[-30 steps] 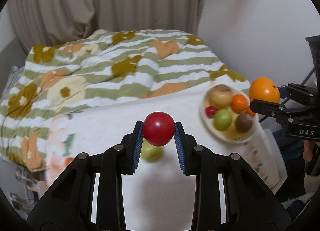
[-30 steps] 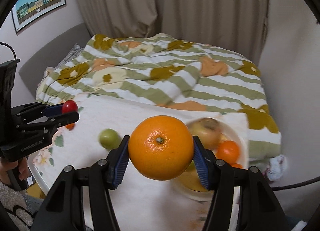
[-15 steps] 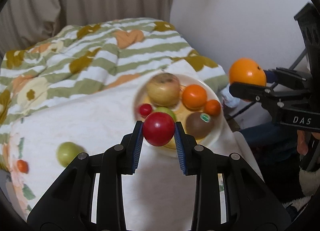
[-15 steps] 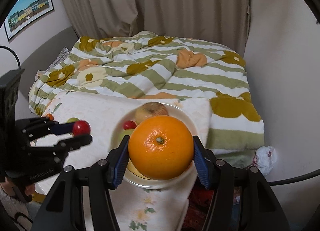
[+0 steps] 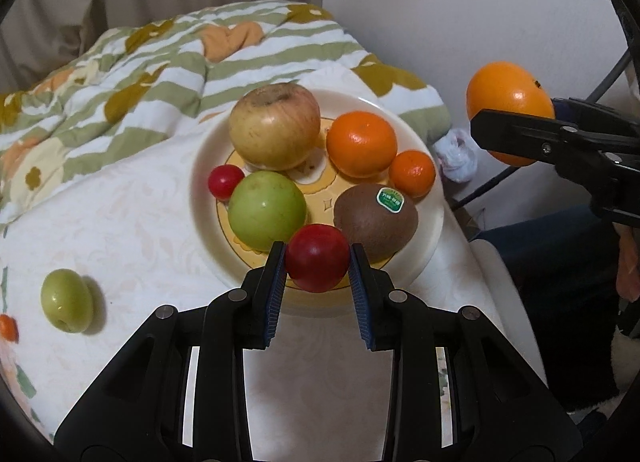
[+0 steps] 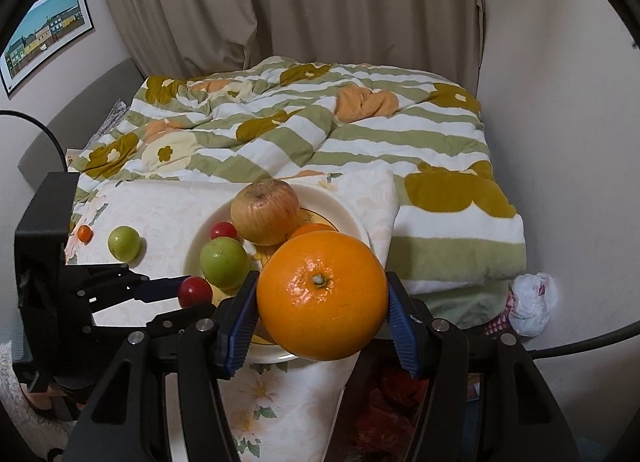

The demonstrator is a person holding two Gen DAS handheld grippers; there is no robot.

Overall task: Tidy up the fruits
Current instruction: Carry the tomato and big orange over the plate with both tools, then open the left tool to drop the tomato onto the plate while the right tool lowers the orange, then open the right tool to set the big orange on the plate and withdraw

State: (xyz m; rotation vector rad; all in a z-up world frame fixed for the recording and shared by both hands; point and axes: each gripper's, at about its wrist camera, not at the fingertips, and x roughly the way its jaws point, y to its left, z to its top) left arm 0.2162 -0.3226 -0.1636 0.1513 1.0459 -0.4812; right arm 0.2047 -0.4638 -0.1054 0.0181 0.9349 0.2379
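Note:
My left gripper point(image 5: 318, 268) is shut on a small red fruit point(image 5: 317, 258) and holds it over the near rim of the white plate point(image 5: 424, 229). The plate holds a large apple point(image 5: 275, 125), a green apple point(image 5: 266, 215), a kiwi point(image 5: 376, 217), two oranges point(image 5: 361, 143) and a small red fruit point(image 5: 225, 181). My right gripper point(image 6: 322, 314) is shut on a big orange point(image 6: 322, 296), just right of the plate point(image 6: 348, 217). It also shows in the left wrist view point(image 5: 510, 109).
A green fruit point(image 5: 67, 305) and a tiny orange fruit point(image 5: 7, 328) lie on the white cloth left of the plate. A striped floral blanket point(image 6: 320, 129) covers the bed behind. Walls and curtains stand close. A white bag point(image 6: 534, 298) lies at the right.
My left gripper has swung right with the red fruit, from over the cloth to over the plate's near rim. My right gripper with the orange has moved right of the plate.

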